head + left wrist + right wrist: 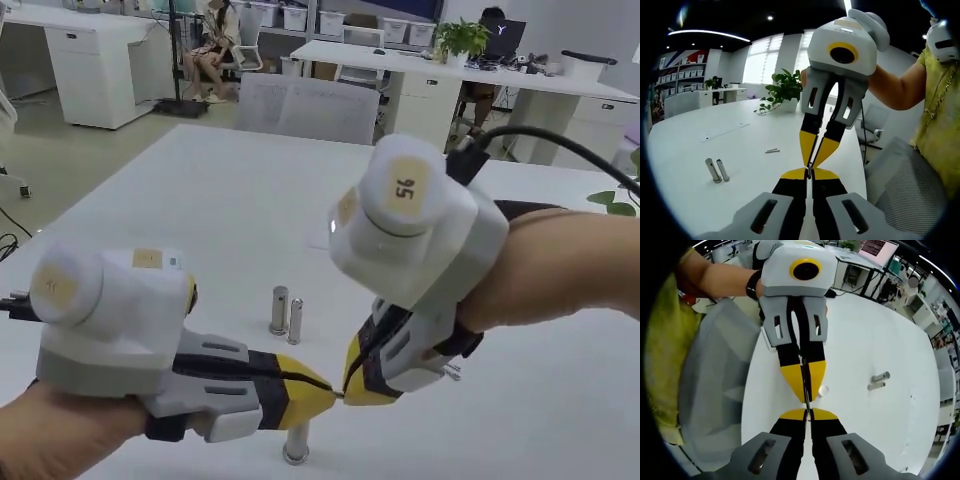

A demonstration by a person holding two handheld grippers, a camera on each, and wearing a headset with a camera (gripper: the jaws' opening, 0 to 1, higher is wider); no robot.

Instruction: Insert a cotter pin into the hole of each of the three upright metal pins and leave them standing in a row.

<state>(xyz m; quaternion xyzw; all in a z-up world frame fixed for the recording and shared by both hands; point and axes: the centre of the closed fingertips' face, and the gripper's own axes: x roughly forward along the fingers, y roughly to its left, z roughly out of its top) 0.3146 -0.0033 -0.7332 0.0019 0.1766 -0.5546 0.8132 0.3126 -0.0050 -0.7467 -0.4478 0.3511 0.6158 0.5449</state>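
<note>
Left gripper (322, 384) and right gripper (352, 392), jaws closed, tips touching over the pin (296, 442) at the table's (220, 210) near edge. What they hold is unclear. A slip could topple that pin.

Three metal pins stand on one desk (200, 210): a first pin (279, 308) and a second pin (295, 320) side by side beyond the fingers (790, 187), and a third pin (296, 442) just below the fingertips. There are two grippers, the left gripper (326, 387) and the right gripper (352, 394), with two fingers each. Farther past the fingers lie what seem to be two cotter pins (772, 150), too small to count surely.
</note>
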